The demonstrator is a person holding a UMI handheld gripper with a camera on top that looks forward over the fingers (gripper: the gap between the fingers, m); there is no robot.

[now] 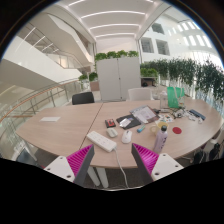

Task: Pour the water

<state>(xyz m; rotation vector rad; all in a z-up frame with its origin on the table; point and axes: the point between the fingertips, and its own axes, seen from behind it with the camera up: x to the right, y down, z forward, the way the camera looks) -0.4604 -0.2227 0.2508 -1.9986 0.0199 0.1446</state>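
Observation:
My gripper (112, 165) is held high and back from a long wooden table (60, 128), open, with nothing between the magenta pads (80, 160). A clear bottle with a pink top (160, 137) stands near the table's front edge, ahead of the right finger and well beyond it. A small white cup-like object (127, 136) sits just left of the bottle. The fingers touch nothing.
A white keyboard (101, 141) lies near the front edge with a cable hanging off it. Papers and small items clutter the table's right half, including a green container (176, 96) and a red round object (177, 128). Behind the table are a dark chair (83, 98), a white cabinet (120, 75) and plants.

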